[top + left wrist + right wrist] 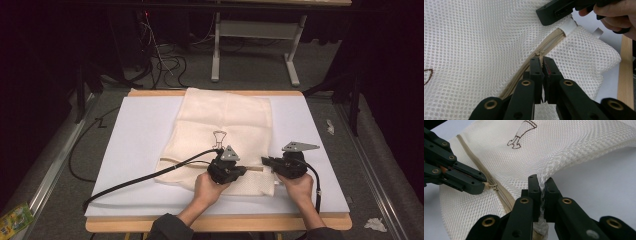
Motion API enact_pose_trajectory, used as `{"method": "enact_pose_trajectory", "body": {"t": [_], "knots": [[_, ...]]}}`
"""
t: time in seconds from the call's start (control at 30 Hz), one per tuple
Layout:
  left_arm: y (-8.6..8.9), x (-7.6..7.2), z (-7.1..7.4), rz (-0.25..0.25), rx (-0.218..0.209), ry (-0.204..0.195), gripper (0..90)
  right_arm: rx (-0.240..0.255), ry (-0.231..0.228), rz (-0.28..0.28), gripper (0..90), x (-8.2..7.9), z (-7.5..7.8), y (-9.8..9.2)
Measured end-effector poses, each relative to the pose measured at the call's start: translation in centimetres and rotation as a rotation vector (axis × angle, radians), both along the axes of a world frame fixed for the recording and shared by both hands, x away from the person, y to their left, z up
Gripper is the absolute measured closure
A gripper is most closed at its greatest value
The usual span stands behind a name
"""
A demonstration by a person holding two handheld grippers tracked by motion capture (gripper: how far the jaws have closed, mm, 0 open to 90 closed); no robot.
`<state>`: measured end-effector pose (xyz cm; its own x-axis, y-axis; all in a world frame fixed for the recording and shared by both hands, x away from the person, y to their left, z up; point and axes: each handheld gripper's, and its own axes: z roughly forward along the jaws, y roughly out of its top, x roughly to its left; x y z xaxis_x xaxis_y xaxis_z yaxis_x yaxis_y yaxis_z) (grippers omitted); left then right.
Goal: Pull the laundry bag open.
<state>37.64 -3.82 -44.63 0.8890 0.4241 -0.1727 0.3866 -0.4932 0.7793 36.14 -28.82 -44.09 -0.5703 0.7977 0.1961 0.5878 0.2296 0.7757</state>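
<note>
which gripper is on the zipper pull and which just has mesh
The left gripper pinches the zipper pull; the right gripper clamps only the mesh bag at its edge.

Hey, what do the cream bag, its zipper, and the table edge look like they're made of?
The bag looks like soft synthetic mesh, matte cream: small round holes cover it and it drapes in folds. The zipper appears to be beige woven tape with fine, probably plastic, teeth; its puller is too small to judge. The table edge looks like pale unvarnished wood, with faint grain.
</note>
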Motion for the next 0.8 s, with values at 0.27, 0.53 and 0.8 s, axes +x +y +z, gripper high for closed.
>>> {"method": "enact_pose_trajectory", "body": {"t": [0.27,0.53,0.8], "knots": [[0.5,0.1,0.0,0.009,-0.001,-0.003,87.0,0.001,-0.001,-0.005,87.7,0.0,0.1,-0.1],[0.7,0.0,0.1,0.010,-0.011,-0.003,87.1,0.001,0.000,0.000,87.7,0.0,0.1,-0.1],[1.3,0.0,0.2,0.022,-0.011,-0.008,87.1,0.000,0.005,-0.004,87.7,0.0,0.1,-0.2]]}}
